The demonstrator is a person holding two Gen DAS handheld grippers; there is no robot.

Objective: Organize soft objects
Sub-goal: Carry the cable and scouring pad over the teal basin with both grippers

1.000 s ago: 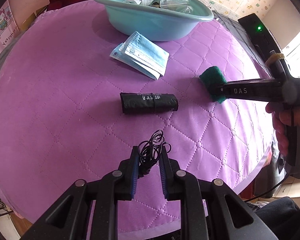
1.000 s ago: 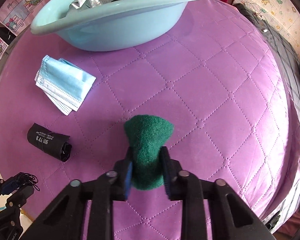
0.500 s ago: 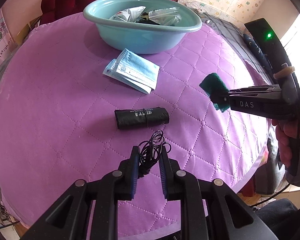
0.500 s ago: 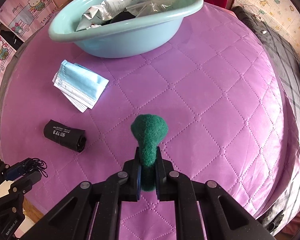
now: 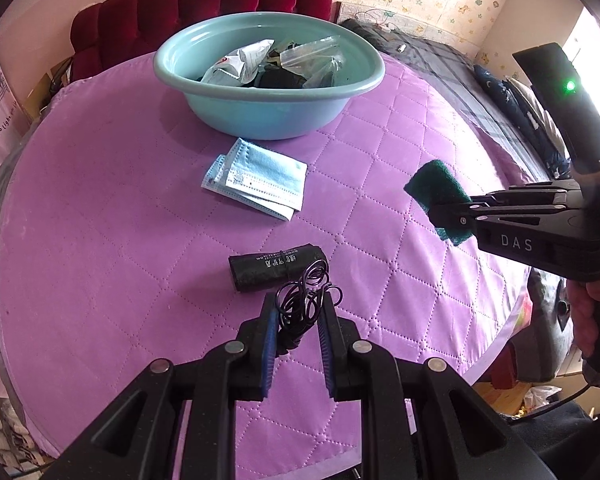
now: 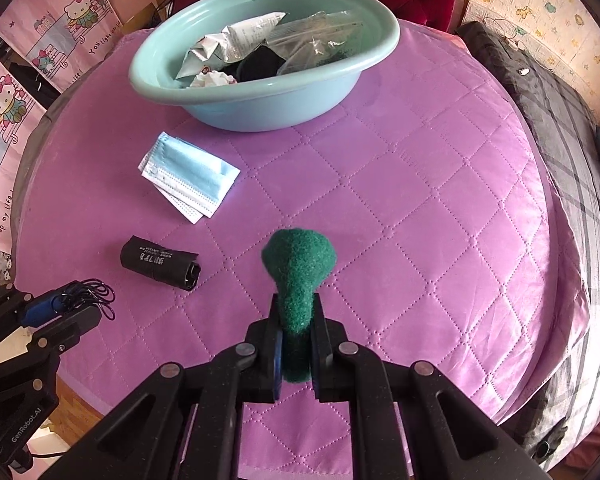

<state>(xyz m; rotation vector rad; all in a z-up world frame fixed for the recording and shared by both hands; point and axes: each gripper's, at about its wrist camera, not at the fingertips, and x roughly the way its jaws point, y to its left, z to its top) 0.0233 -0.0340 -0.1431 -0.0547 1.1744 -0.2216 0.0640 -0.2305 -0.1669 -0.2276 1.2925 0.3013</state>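
Green scouring pad [image 6: 298, 264], pinched at its lower part and bulging above the fingers, is being gripped by the right tool [image 6: 294, 344], whose jaws are pressing in on both sides of it. The pad is hanging clear of the purple quilted bench [image 6: 420, 200], on the near right side of the basin [image 6: 188, 96]. In the left wrist view the same pad [image 5: 434, 192] is showing at the tip of the right tool [image 5: 450, 218], well apart from the basin [image 5: 260, 120].

Tangle of thin black cord loops [image 5: 302, 304] is being held by the left tool [image 5: 298, 328], its jaws closing on the lower part of the bundle while the loops are fanning out above the blue-padded fingers [image 5: 269, 336]. In the right wrist view the cord [image 6: 86, 294] and left tool [image 6: 66, 312] are sitting near the bench edge, far from the basin on its near left side.

Black roll with white lettering [image 5: 276, 266] is lying on its side on the bench, in front of the basin and just beyond the cord loops.

Stack of blue face masks [image 5: 258, 178] is lying flat between the basin and the black roll, close to the basin's near wall.

The basin, pale teal, is holding crumpled packets, clear bags and a dark item.
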